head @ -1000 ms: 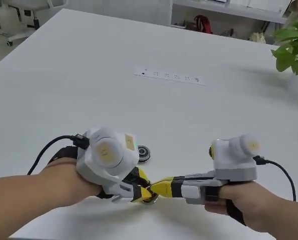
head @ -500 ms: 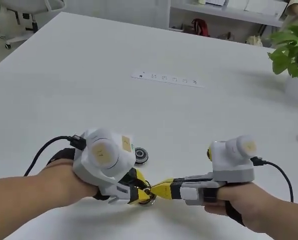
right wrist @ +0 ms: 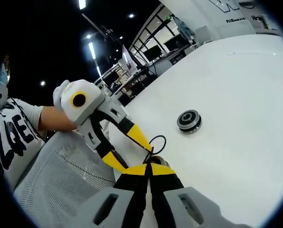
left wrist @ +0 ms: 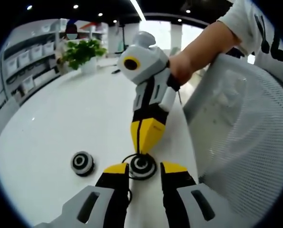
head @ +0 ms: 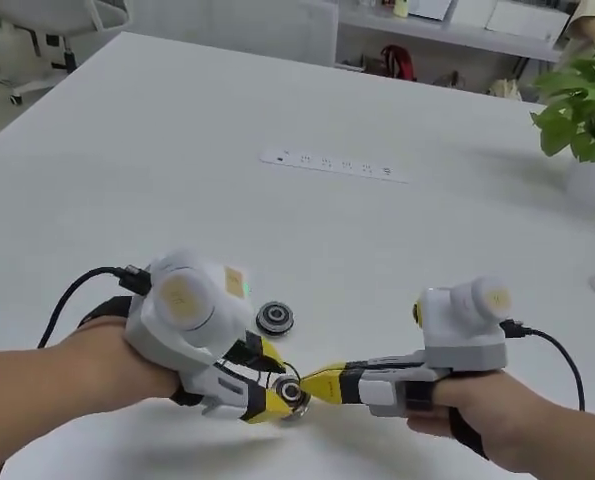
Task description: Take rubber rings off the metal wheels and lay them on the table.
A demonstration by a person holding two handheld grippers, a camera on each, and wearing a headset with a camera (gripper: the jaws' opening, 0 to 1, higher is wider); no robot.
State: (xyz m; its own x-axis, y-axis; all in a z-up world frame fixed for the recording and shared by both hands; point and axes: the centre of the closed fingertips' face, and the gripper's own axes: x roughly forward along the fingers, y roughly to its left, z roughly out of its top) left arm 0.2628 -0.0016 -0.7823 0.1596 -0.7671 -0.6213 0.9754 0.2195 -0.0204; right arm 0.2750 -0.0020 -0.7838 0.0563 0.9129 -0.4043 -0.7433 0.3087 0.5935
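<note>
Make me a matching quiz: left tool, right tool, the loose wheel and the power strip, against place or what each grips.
1 left tool
2 right tool
3 loose metal wheel
4 power strip

A far across the table
B pinches the rubber ring
C grips the other metal wheel
D lies alone near the tools

Pairs: 1-C, 2-B, 3-D, 4-A

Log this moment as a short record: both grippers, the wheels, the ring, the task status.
left gripper: jaws closed on the held wheel
right gripper: jaws shut, apparently pinching the rubber ring at that wheel
rubber ring: a loose black loop, partly pulled away from the wheel
second wheel: flat on the table, apart from both grippers
far side: power strip, plant
status: ring not yet laid on the table
</note>
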